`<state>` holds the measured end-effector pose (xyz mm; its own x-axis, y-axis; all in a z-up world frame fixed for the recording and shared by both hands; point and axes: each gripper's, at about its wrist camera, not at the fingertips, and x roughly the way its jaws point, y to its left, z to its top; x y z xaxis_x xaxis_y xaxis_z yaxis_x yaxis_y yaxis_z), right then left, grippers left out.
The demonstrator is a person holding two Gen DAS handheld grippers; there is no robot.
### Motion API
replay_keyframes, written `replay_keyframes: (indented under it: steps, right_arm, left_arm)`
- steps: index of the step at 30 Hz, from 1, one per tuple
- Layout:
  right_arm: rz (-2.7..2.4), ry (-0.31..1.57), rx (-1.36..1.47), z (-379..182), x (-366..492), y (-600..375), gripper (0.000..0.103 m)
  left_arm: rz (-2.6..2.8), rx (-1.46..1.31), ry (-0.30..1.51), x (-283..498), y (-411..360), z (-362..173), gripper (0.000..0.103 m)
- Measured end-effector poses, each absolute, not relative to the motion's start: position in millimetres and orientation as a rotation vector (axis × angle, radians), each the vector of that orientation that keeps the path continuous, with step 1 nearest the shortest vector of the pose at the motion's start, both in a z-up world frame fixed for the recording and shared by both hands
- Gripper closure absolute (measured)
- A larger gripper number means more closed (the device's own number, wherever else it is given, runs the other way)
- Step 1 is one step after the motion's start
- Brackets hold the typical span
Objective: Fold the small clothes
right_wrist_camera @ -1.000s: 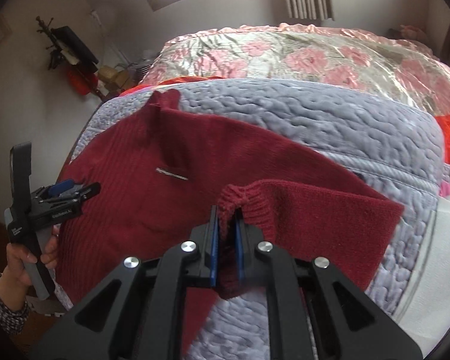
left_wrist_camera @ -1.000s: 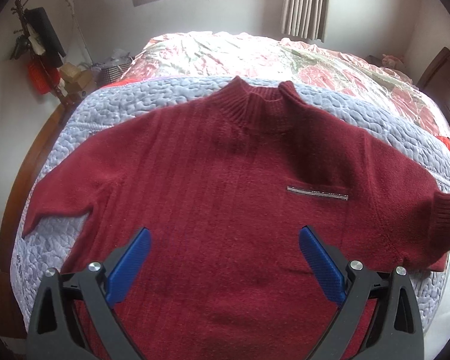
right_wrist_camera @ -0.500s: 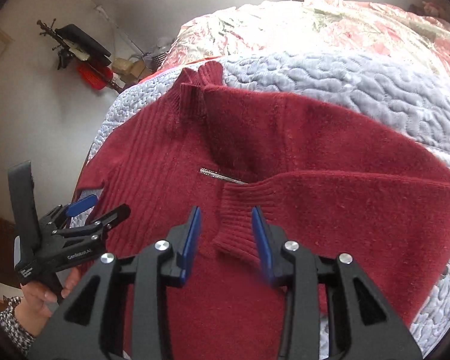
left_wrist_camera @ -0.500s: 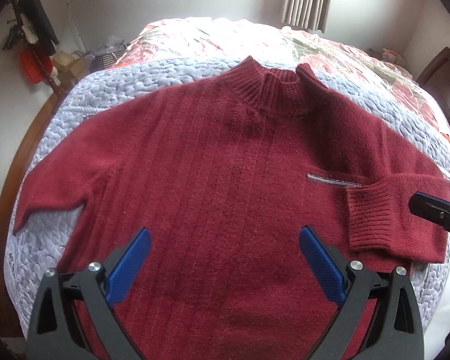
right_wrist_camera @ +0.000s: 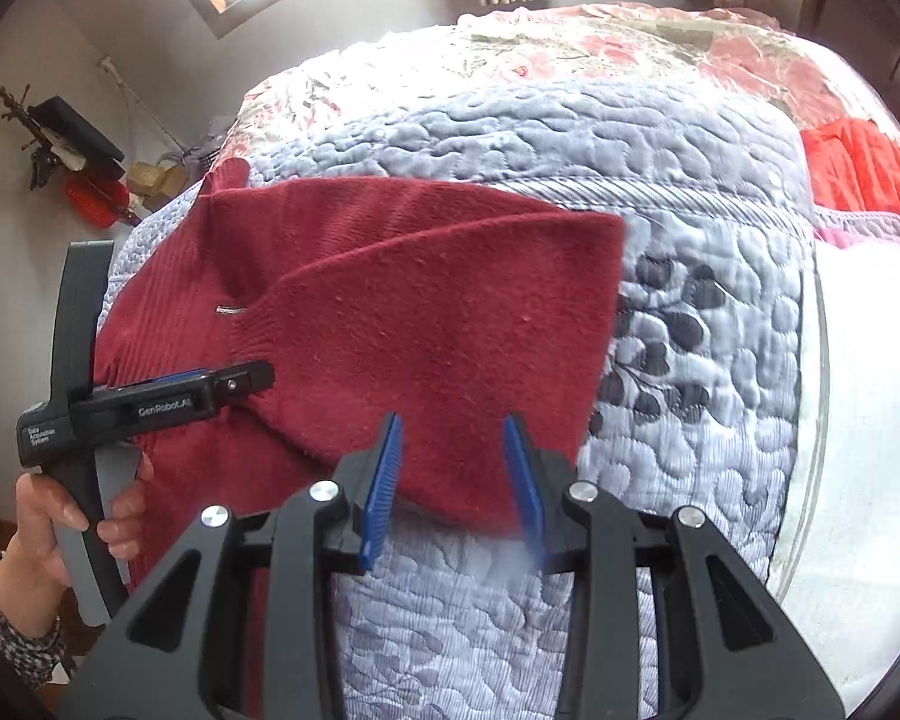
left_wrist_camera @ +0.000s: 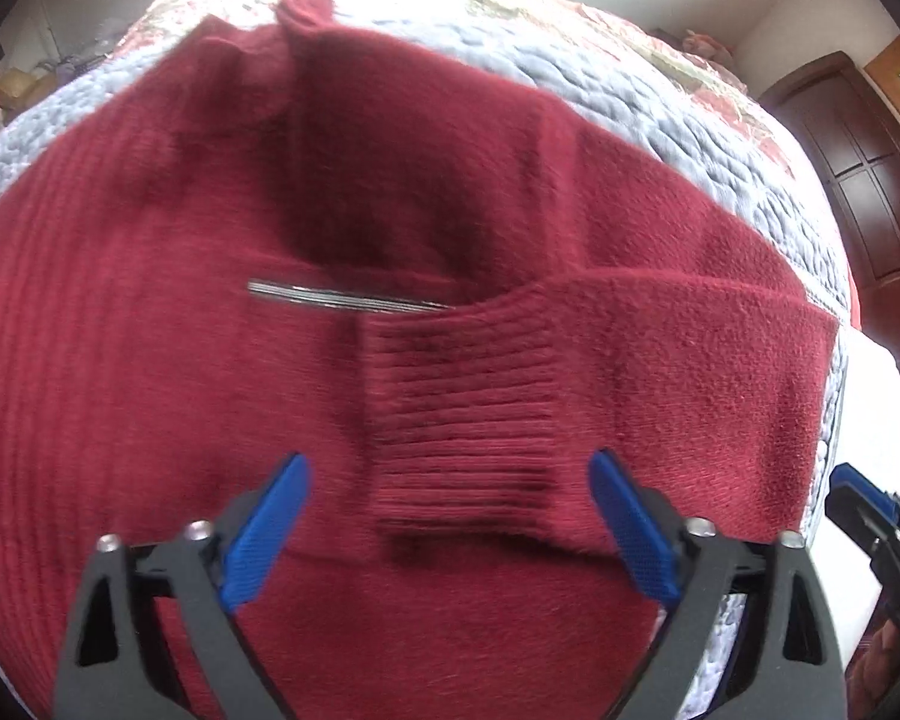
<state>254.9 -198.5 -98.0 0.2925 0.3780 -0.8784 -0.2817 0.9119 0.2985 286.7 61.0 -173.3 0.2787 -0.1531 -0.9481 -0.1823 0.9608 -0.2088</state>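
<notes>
Left wrist view: our left gripper [left_wrist_camera: 447, 531] hangs wide open, empty, over the red sweater [left_wrist_camera: 150, 360] spread on the quilted bed cover [left_wrist_camera: 660, 114]; its sleeve cuff [left_wrist_camera: 462, 414] lies folded across the chest.
Right wrist view: our right gripper [right_wrist_camera: 453, 483] gapes empty above the folded sleeve [right_wrist_camera: 450, 312], near the cover's right edge.
Risk: we judge the sleeve may slide open if snagged.
Hidden: sweater's hem and far sleeve are cut off; left view blurred.

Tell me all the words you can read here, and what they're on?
"GenRobot.AI": on the black body of the left claw, seen from the right camera.
Small white label on its handle end: too small to read for sure.
Nothing readable on the red sweater.
</notes>
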Motion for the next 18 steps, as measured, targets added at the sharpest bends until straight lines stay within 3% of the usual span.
replay_keyframes:
  steps: [6, 12, 18]
  right_arm:
    - [0.414, 1.193, 0.11, -103.2, 243.3, -219.3, 0.067]
    - [0.414, 1.19, 0.139, -99.9, 242.4, -222.4, 0.067]
    - [0.448, 1.181, 0.162, -92.2, 244.6, -213.1, 0.067]
  left_arm:
    - [-0.017, -0.373, 1.274, 288.9, 48.2, -172.8, 0.083]
    - [-0.055, -0.386, 1.15, 279.3, 49.9, -133.6, 0.087]
    - [-0.008, -0.371, 0.999, 265.9, 101.6, -81.3, 0.087]
